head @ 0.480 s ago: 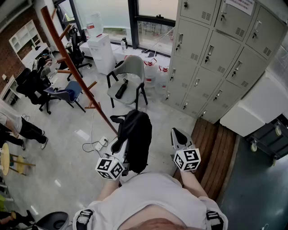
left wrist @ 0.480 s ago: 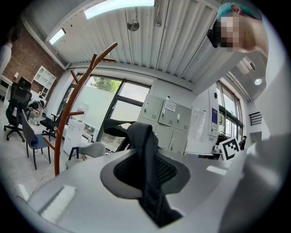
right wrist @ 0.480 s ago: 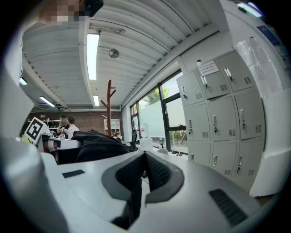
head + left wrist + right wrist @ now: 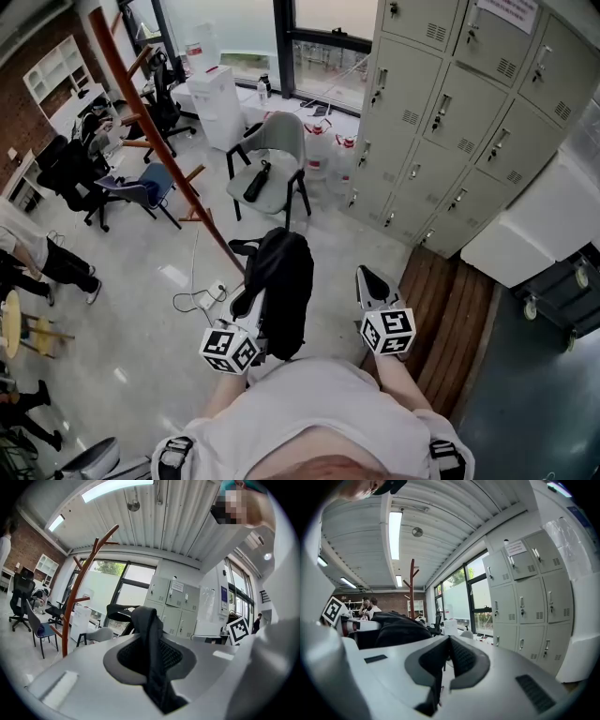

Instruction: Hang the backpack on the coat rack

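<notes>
A black backpack (image 4: 281, 291) hangs by its strap (image 4: 151, 648) from my left gripper (image 4: 251, 302), whose jaws are shut on the strap (image 4: 152, 644). The reddish-brown wooden coat rack (image 4: 159, 141) stands just ahead and to the left, its pole and pegs rising left of the jaws in the left gripper view (image 4: 75, 597). My right gripper (image 4: 368, 278) is held beside the backpack on the right, level with the left one. Its pads meet with nothing between them (image 4: 447, 660). The backpack (image 4: 393, 627) shows dark at the left of the right gripper view.
A grey chair (image 4: 272, 164) with a black item on its seat stands beyond the rack. Grey lockers (image 4: 450, 103) line the right, above a wooden platform (image 4: 450, 319). Water jugs (image 4: 314, 150), a white cabinet (image 4: 217, 103), a floor power strip (image 4: 214, 292) and office chairs (image 4: 70, 173) are about.
Both grippers and the backpack hold the same pose. The head view has shifted only slightly, and a person at the lower left edge has moved.
</notes>
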{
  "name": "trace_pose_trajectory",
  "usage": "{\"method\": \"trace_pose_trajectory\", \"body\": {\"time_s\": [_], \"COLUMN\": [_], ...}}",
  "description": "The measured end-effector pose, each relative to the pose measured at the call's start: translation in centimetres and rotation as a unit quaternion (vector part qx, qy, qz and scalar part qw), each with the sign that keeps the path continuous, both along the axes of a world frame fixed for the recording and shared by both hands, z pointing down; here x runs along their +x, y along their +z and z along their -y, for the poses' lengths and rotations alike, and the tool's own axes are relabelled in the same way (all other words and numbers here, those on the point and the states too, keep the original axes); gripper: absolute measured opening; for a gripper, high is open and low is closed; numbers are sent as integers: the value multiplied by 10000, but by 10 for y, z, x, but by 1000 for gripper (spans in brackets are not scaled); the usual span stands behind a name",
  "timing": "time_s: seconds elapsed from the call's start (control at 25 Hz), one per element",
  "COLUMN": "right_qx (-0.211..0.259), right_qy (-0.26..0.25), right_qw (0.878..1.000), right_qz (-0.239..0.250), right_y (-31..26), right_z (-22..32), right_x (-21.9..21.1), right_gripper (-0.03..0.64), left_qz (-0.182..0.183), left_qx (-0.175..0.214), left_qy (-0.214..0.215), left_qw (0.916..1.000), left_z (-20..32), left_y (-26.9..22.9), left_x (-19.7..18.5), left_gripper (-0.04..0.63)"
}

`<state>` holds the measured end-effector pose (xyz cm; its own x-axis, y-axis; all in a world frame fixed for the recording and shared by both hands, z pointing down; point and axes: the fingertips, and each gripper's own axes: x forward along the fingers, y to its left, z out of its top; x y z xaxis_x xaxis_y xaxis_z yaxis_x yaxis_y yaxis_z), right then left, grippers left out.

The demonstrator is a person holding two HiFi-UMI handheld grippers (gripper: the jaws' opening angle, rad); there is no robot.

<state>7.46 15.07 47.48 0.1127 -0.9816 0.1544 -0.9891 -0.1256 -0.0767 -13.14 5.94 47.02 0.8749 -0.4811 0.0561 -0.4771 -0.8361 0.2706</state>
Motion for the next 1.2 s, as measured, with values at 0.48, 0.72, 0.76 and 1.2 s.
{"method": "trace_pose_trajectory", "body": {"time_s": [0.48,0.72,0.76,1.2], "right_qx": [55,80,75,44], "right_qy": [-72,-190,-198,-568], "right_qw": [10000,9998,9998,9983], "right_qz": [15,50,72,79], "right_y": [-4,-2,-1,-1], "right_z": [-3,-3,-5,-9], "right_x": [12,21,21,41], "right_gripper": [8,8,8,8], "left_qz": [-5,3,26,88], "left_qx": [26,44,40,58], "left_qy": [-199,-313,-320,-736], "left_qw": [9998,9995,9995,9972], "left_z": [-1,-7,-9,-17], "left_y": [-7,-6,-5,-5], "left_x": [6,12,13,30], "left_gripper": [66,66,66,66]}}
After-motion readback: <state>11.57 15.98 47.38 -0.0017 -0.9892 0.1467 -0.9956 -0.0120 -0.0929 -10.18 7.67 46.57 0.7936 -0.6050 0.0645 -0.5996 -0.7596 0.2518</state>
